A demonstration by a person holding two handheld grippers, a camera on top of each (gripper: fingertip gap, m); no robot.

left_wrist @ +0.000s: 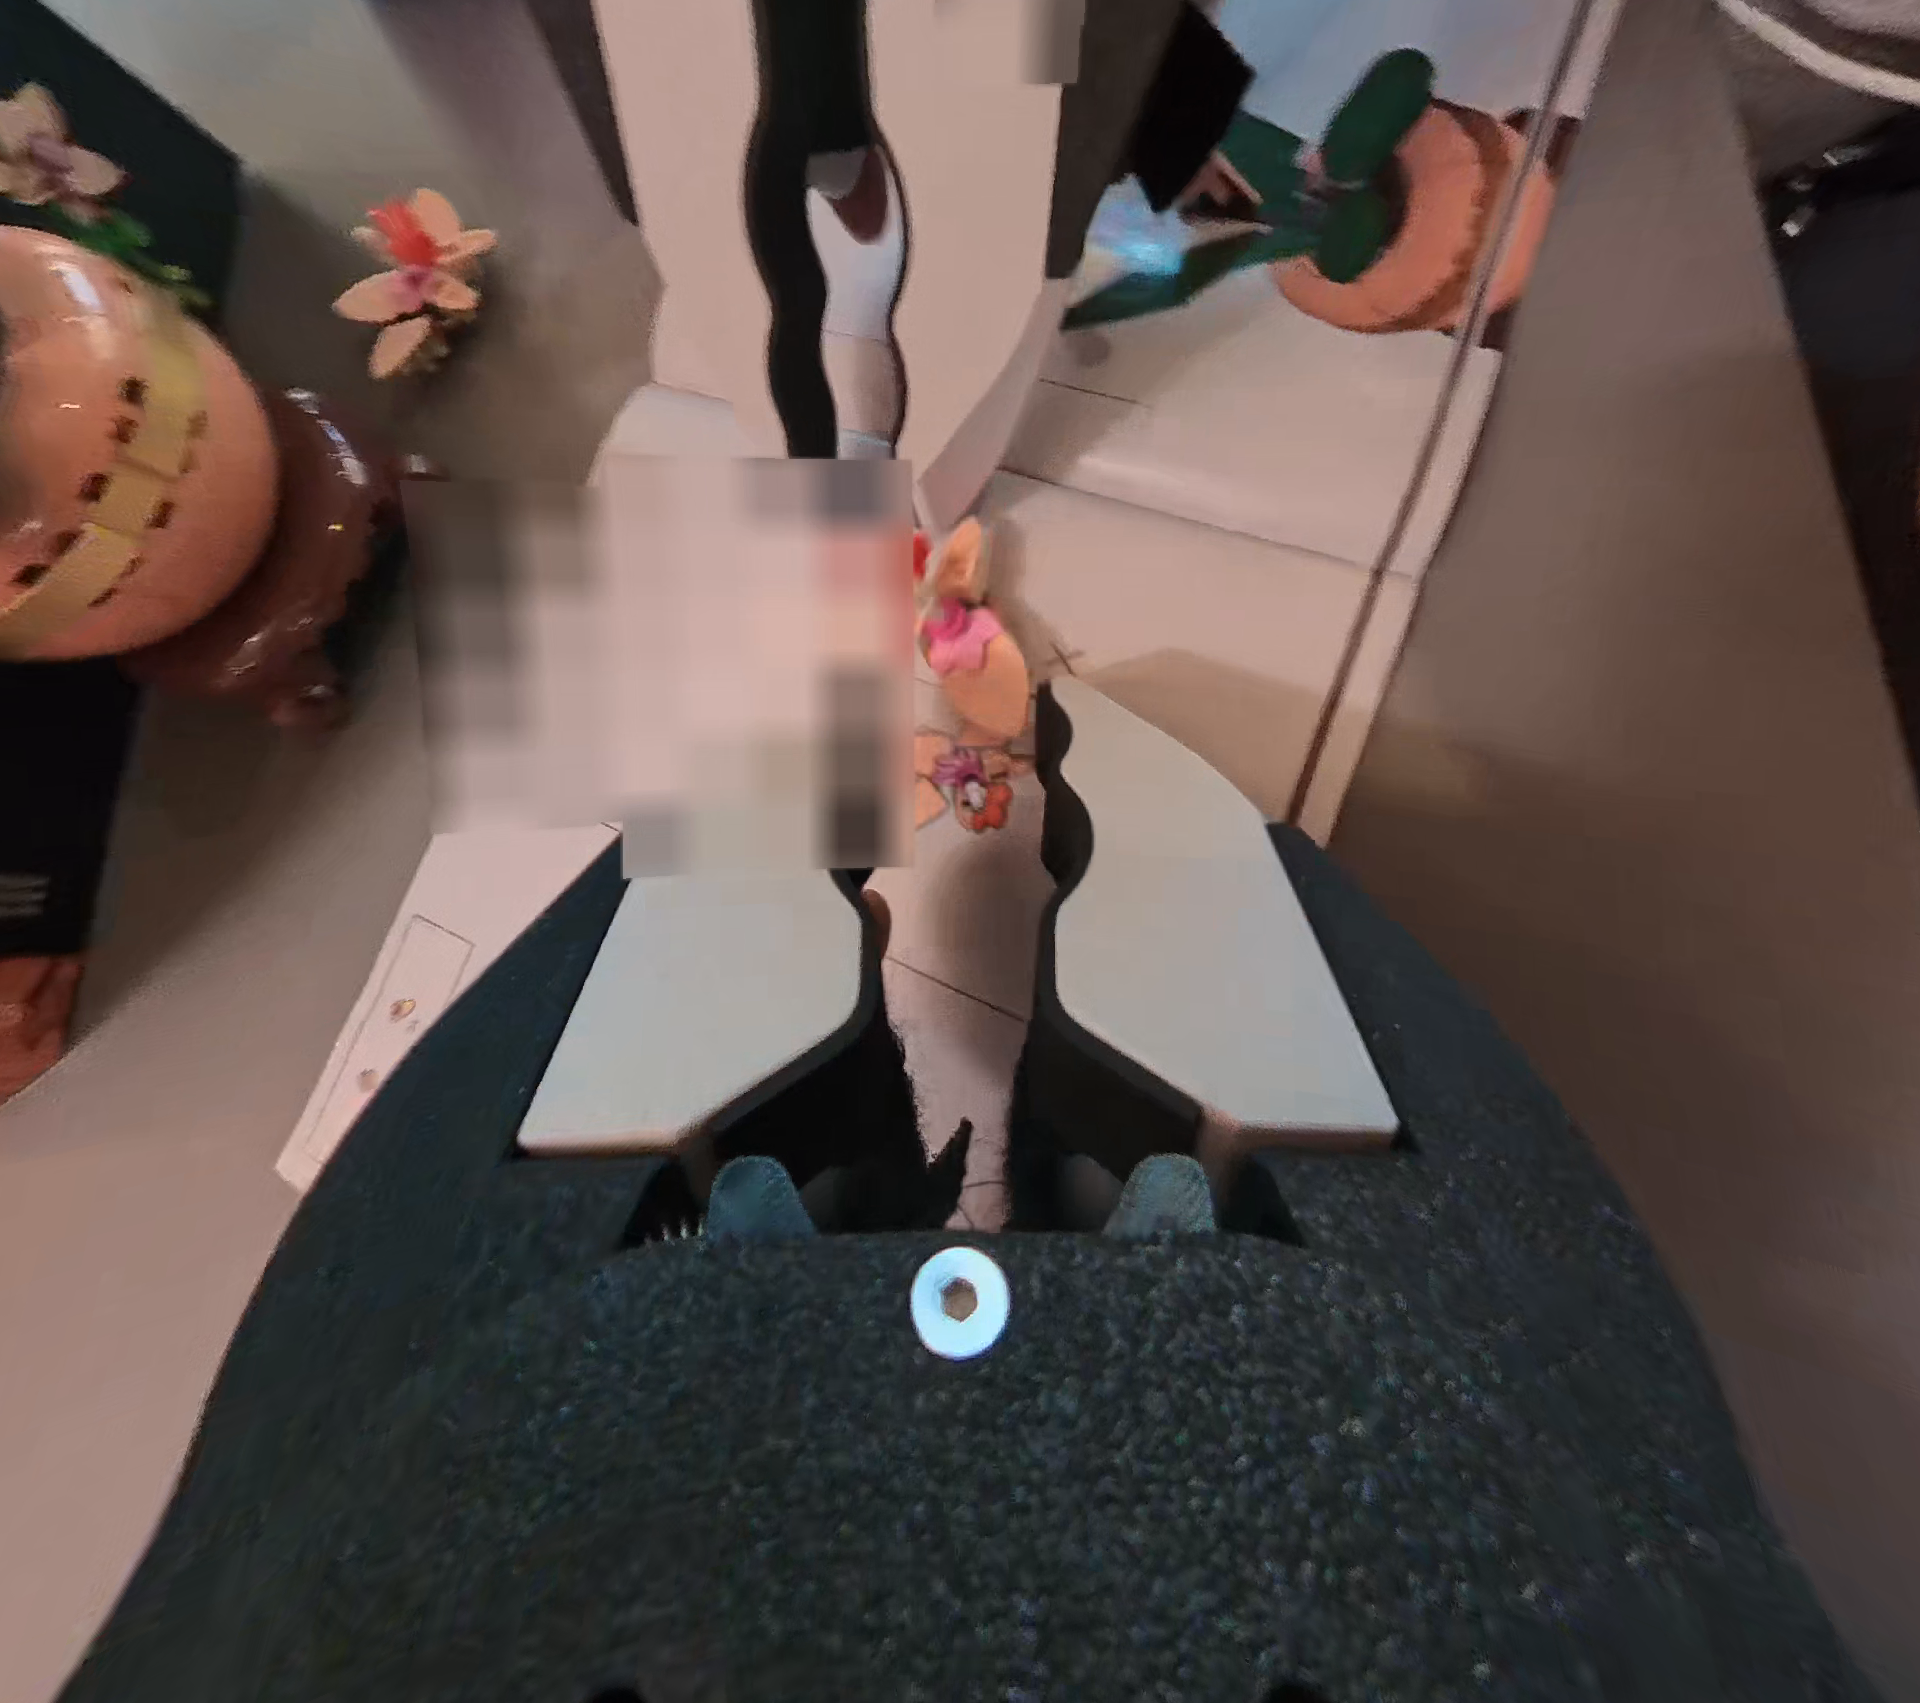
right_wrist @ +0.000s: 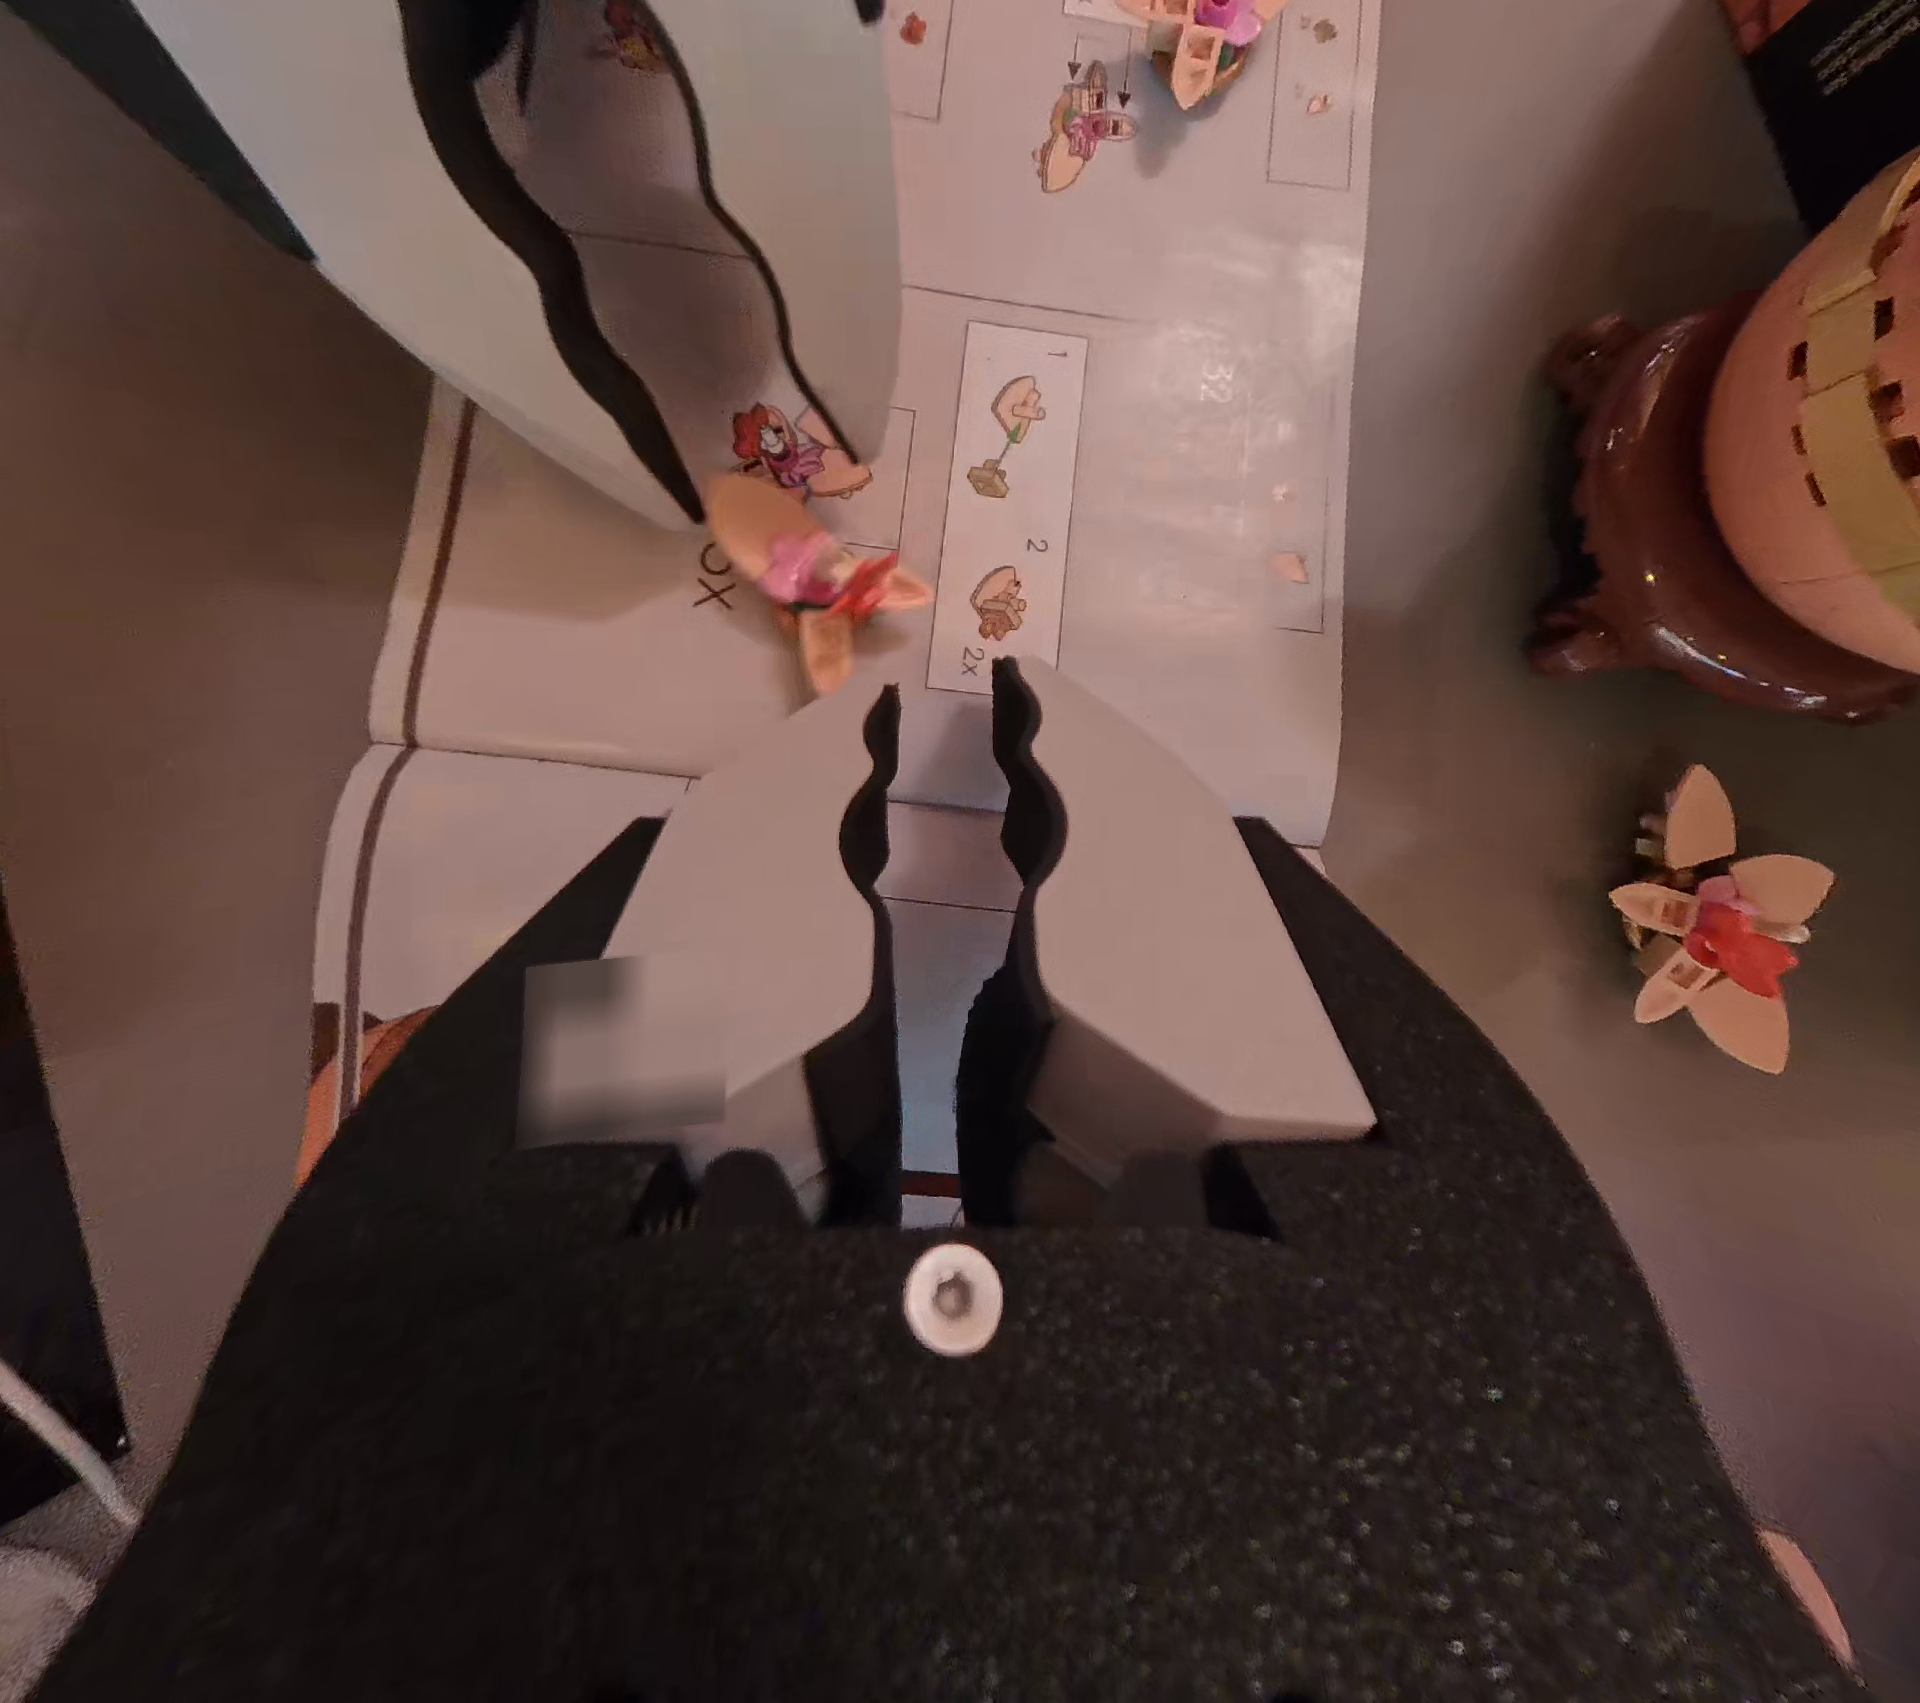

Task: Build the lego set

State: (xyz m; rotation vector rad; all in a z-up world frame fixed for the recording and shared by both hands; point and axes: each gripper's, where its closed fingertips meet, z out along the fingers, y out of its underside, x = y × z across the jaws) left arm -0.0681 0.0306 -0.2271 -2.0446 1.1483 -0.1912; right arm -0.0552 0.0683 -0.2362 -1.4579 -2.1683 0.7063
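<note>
Two grippers face each other over the open instruction booklet. Your right gripper has its jaws narrowly parted with nothing between them, and they hover above the booklet's lower page. Just beyond those tips and slightly left lies a small lego flower of tan petals with a pink and red centre; one finger of your left gripper comes down from the upper left and seems to touch its top petal. That gripper's jaws are spread apart, and nothing sits between them.

In the left wrist view, a mosaic patch covers the left finger and the space ahead of it, so only the edge of the flower shows beside the right finger.

Farther beyond your right jaws, a second flower with a purple centre rests on the top page. To their right, off the booklet, a third flower lies on the grey table, near the brown-footed lego pot, which is cut off at the frame edge. A dark box sits beyond it, its corner only.
</note>
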